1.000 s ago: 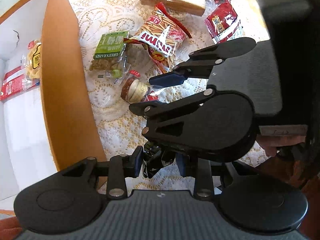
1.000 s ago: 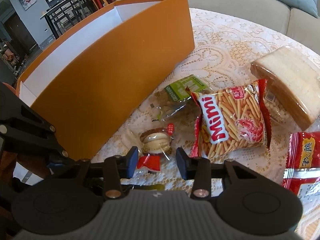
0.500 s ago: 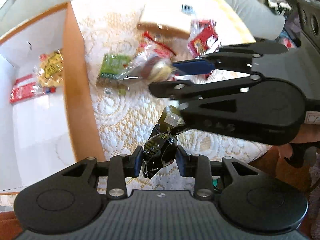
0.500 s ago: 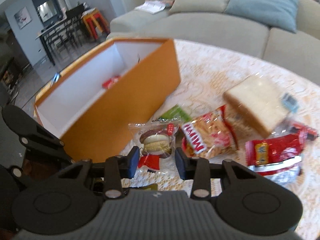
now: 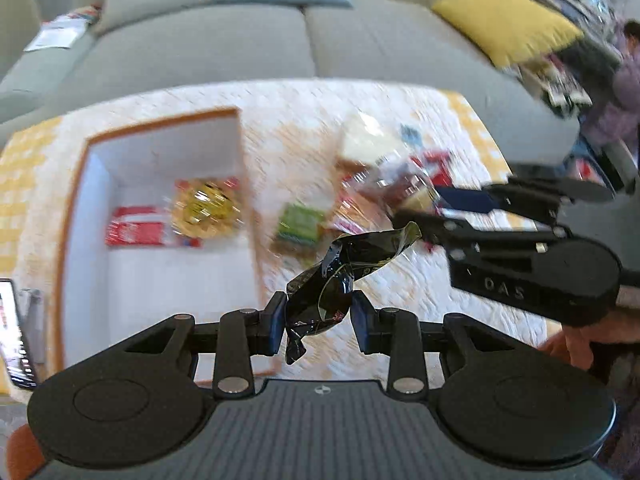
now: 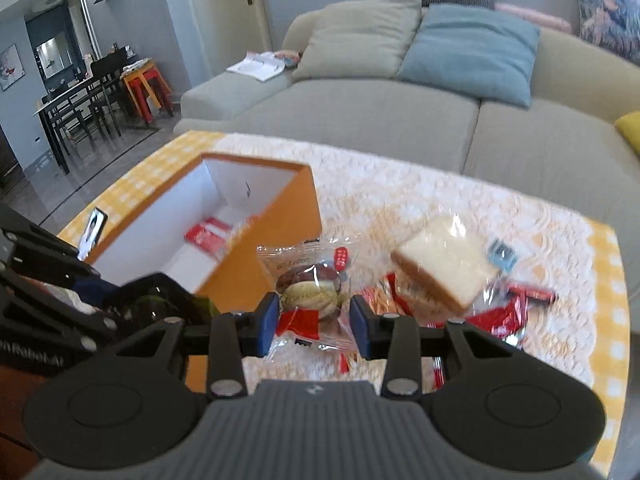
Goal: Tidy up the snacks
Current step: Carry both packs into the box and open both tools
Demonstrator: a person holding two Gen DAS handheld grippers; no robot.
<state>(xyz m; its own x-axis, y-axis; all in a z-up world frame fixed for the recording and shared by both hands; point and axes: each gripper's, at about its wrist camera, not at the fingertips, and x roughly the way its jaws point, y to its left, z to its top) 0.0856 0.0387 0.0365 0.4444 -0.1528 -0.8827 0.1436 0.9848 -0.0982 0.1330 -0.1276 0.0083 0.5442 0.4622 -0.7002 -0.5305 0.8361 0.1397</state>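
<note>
Motion blur smears the loose snacks (image 5: 360, 196) on the tabletop (image 5: 400, 280) in the left wrist view; their labels are unreadable. The phone (image 5: 16, 332) is cut off at the left edge.

The left gripper (image 5: 318, 322) points steeply downward, its two blue-padded fingers (image 5: 275, 326) pressed against the sides of a crumpled dark wrapper (image 5: 320, 300) that sticks up and forward from between them. The right gripper (image 6: 314, 322) tilts down less steeply, its blue pads (image 6: 267, 322) clamped on the lower edge of a clear-wrapped round cake (image 6: 310, 290), which stands out ahead of the fingertips. The two tools sit close side by side: seen from the left one, the right gripper (image 5: 436, 212) reaches in ahead and to the right, a bare hand (image 5: 572, 350) gripping its handle at the right edge
</note>
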